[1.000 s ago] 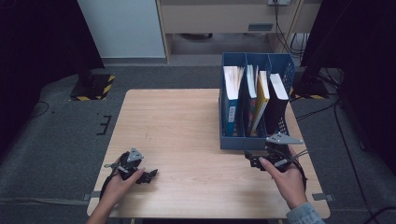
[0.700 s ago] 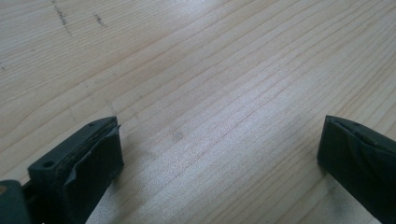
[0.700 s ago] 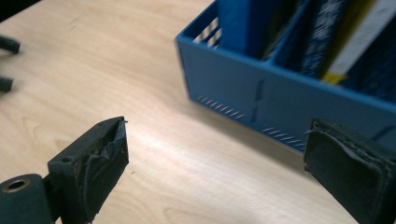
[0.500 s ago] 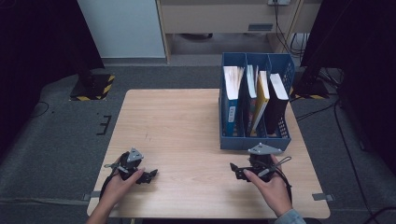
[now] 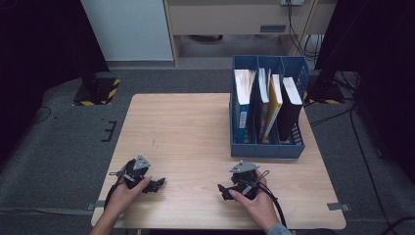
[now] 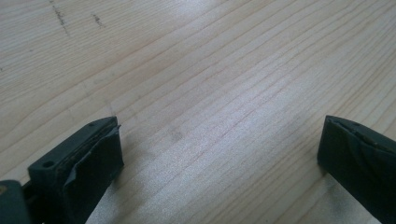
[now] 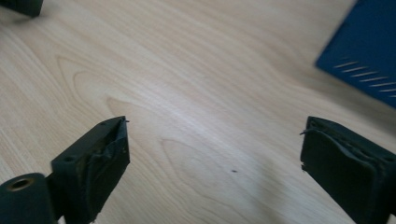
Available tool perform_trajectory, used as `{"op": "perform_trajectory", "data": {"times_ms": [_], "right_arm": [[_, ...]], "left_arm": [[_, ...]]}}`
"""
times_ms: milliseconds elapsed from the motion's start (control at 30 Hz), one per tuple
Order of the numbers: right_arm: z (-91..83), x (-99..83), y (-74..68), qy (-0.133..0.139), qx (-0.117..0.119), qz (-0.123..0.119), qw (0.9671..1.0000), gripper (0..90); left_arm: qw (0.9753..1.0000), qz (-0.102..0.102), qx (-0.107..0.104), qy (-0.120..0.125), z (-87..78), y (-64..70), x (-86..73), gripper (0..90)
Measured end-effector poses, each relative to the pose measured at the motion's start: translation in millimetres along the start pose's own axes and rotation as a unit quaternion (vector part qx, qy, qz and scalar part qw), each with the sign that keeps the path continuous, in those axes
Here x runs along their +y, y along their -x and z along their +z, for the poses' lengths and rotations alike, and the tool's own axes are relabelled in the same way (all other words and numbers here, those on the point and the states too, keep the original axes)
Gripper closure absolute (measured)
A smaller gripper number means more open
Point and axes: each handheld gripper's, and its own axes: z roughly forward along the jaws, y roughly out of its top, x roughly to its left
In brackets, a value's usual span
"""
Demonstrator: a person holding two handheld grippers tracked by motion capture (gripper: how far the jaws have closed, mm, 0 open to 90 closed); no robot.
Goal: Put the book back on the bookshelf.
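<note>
- The desk (image 5: 186, 132) carries one big thing, the blue file rack (image 5: 266, 147), and everything below is placed from that rack.
- The rack sits toward the desk's far right. It has three slots running away from you, with its low front wall facing you.
- Its contents stand upright with their spines toward you: the blue binder (image 5: 242, 105) in the left slot, the yellow book (image 5: 272, 105) leaning in the middle slot, and the black book (image 5: 292, 100) in the right slot.
- Their long axes run front to back, so your way in is from the rack's near side or from above, not across it.
- Your right gripper (image 5: 224, 190) rests on the desk just in front of the rack's front wall, below its left corner, and it is clearly the nearer one.
- It points leftward, away from the rack. In the right gripper view the jaws stand wide apart with nothing between them, and a corner of the blue rack wall (image 7: 364, 51) lies ahead and to their right.
- I judge you must swing that hand round toward the rack first.
- Your left gripper (image 5: 159, 184) lies well to the left of the rack, near the desk's front edge. Its jaws also gape empty over bare wood (image 6: 210, 93).
</note>
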Motion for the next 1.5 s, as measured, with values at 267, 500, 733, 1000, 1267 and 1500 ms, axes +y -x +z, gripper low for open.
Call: {"op": "perform_trajectory", "data": {"times_ms": [267, 500, 733, 1000, 1267, 1500], "right_arm": [[20.3, 9.8, -10.6, -0.003, 0.0, -0.004, 1.0, 8.4], [28.0, 16.0, -9.8, 0.002, -0.007, 0.005, 1.0, 8.4], [36.2, 15.0, -0.1, 0.001, -0.03, 0.02, 0.9993, 9.5], [46.2, 13.7, 7.5, 0.0, -0.048, 0.038, 0.9981, 11.2], [51.6, 12.2, 6.7, 0.006, -0.058, 0.032, 0.9978, 7.3], [53.8, 10.8, 5.6, 0.014, -0.063, 0.032, 0.9974, 5.3]], "left_arm": [[1.0, 0.0, 0.0, 0.0, 0.0, 0.0, 0.0, 0.0], [1.0, 0.001, -0.001, 0.0, 0.1, -0.1, 0.1, 0.0], [1.0, 0.001, -0.001, 0.0, 0.1, 0.1, 0.1, 0.0], [1.0, 0.001, -0.001, 0.001, 0.1, 0.2, -0.2, 0.0], [1.0, 0.001, -0.001, 0.001, 0.1, 0.3, -0.2, 0.0], [1.0, 0.0, -0.001, 0.003, 0.1, 0.5, -0.5, 0.0]]}}
